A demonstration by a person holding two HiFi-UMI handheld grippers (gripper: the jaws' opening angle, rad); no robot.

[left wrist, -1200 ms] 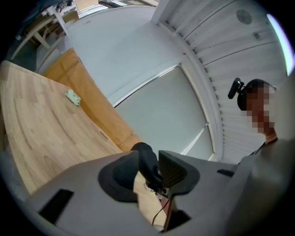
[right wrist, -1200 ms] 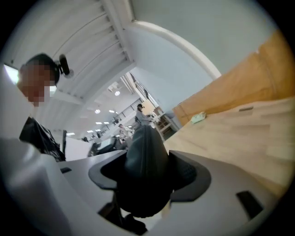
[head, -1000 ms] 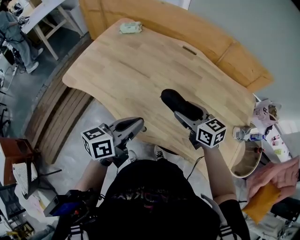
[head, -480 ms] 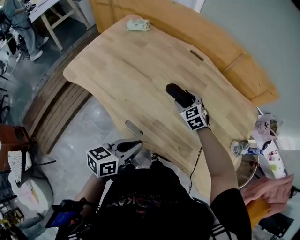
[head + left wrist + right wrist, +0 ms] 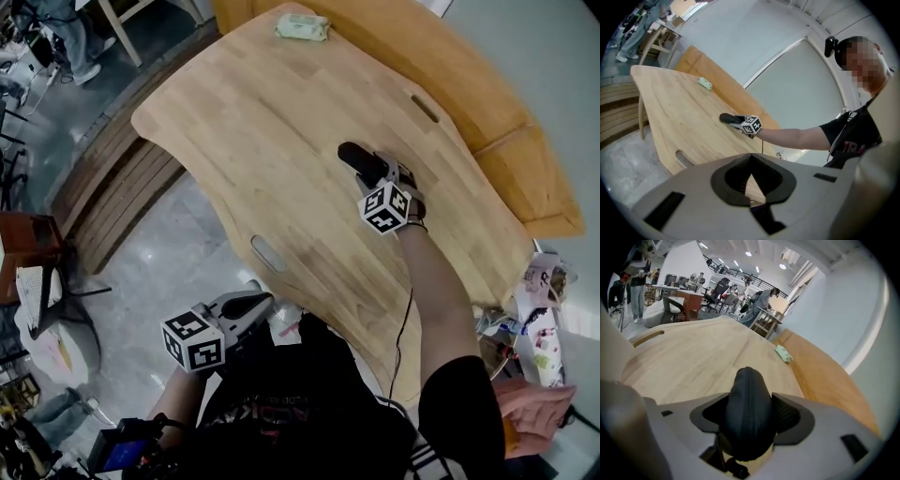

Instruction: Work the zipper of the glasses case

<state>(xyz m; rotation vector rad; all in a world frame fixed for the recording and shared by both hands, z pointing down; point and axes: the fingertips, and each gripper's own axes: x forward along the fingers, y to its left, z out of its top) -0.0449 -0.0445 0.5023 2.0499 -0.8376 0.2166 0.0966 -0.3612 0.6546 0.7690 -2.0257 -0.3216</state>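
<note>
The black glasses case point(image 5: 359, 159) lies over the middle of the wooden table point(image 5: 272, 112). My right gripper point(image 5: 374, 172) is shut on its near end. In the right gripper view the case point(image 5: 747, 404) sits edge up between both pads, its zipper seam running along the top toward the far end. My left gripper point(image 5: 263, 302) hangs off the table's near edge, close to the person's body, shut with nothing in it. The left gripper view shows its closed jaws point(image 5: 750, 181) with the case point(image 5: 726, 117) far off on the table.
A pale green packet point(image 5: 302, 27) lies at the table's far edge. There is a slot point(image 5: 267, 253) cut in the tabletop near the front edge. An orange wooden panel point(image 5: 487, 103) runs behind the table. Clutter point(image 5: 539, 309) and another person's hand are at the right.
My right gripper has carried the glasses case farther out over the table, away from the body. The left gripper has dropped back from the table edge, still shut.
</note>
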